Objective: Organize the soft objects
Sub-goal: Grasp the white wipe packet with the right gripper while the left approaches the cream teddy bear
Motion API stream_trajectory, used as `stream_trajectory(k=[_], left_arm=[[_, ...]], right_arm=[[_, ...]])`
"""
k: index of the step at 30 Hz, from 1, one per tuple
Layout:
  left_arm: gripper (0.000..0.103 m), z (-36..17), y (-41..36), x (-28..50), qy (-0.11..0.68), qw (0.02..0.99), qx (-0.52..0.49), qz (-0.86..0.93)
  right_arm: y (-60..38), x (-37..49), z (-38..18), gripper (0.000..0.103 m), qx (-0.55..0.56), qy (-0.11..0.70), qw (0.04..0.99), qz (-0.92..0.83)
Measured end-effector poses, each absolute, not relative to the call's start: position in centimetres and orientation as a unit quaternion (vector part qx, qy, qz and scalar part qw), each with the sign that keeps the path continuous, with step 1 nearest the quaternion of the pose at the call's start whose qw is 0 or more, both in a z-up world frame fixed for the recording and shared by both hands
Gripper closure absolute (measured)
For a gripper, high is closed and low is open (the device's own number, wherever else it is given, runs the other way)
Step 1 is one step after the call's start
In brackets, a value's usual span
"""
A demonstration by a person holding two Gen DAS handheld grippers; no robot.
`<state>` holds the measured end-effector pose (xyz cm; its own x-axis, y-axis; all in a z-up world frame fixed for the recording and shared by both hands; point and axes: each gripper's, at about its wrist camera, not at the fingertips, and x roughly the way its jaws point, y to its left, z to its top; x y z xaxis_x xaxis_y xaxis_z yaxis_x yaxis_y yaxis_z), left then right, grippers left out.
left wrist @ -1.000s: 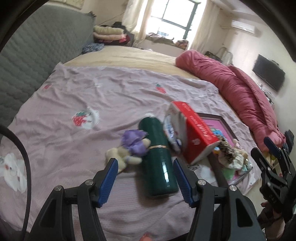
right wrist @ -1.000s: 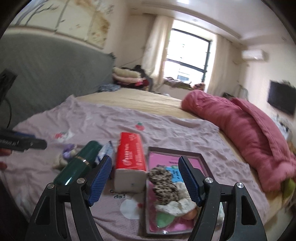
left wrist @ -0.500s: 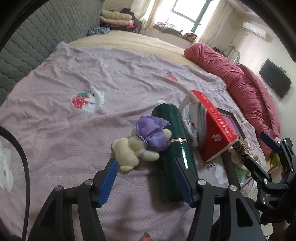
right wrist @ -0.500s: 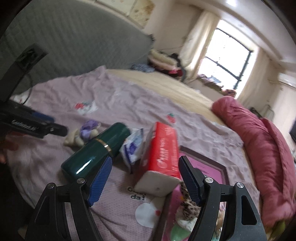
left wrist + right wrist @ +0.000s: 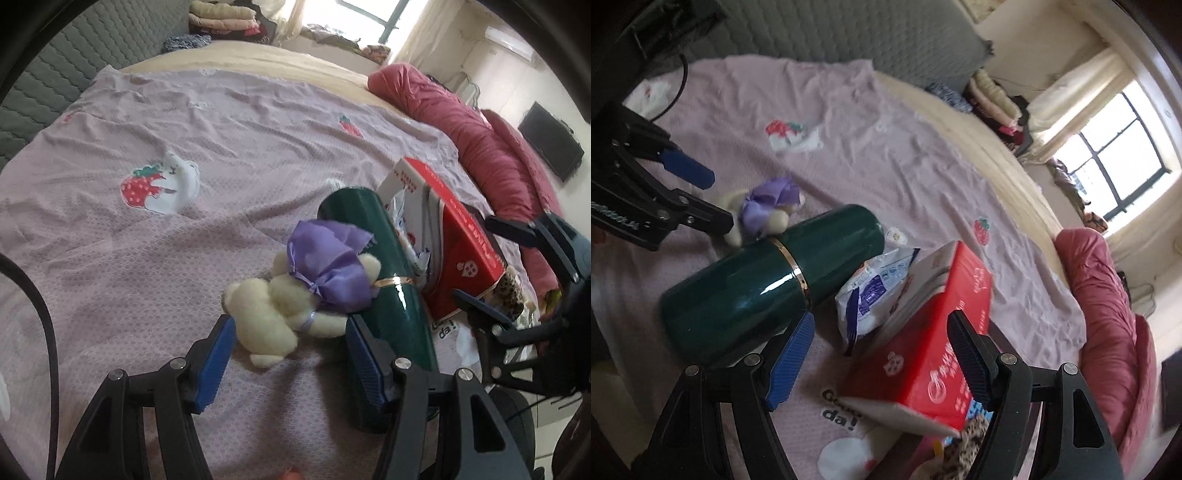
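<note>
A: What is seen in the left wrist view?

B: A small cream plush bear with a purple satin bow (image 5: 291,306) is seen lying on the pale pink knitted bedspread (image 5: 147,258), touching the side of a dark green glossy metal flask (image 5: 384,280). The left gripper (image 5: 288,354) is held wide open, and the lower part of the bear lies between the two blue pads (image 5: 214,362), not yet touched by either. The bow and the head are beyond the tips.

A: How will the bear probably handle?

B: It is judged to be very light and soft, so it will be squashed under the pads and hardly slip. The cream body is the better place to be gripped (the satin bow looks slippery and loose). The right pad is close to the flask, so this smooth, round flask could be pushed and rolled.

A: And the right wrist view?

B: The right gripper (image 5: 882,354) is also seen wide open, and nothing is held. Between and beyond its fingers a white and blue soft plastic pack (image 5: 875,295) and a red cardboard tissue box (image 5: 934,332) are found, the box leaning over the pack. The bear is seen well apart, on the far side of the flask, beside the left gripper. A leopard-patterned fabric piece (image 5: 971,439) is partly visible at the bottom edge.
</note>
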<state>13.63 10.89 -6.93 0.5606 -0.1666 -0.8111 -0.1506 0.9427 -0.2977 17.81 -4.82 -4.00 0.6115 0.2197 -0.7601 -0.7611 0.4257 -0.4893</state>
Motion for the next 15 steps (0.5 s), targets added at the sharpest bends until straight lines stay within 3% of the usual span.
stream_trajectory(k=[12, 15], left_arm=[[0.039, -8.9, 11.2, 15.8, 0.491, 0.854, -0.168, -0.021], [0.039, -9.1, 11.6, 16.2, 0.492, 0.851, -0.183, -0.024]], right_arm=[[-2.0, 19.9, -7.4, 0.029, -0.514, 0.305, 0.742, 0.304], [-1.9, 20.6, -7.8, 0.038, -0.515, 0.31, 0.736, 0.311]])
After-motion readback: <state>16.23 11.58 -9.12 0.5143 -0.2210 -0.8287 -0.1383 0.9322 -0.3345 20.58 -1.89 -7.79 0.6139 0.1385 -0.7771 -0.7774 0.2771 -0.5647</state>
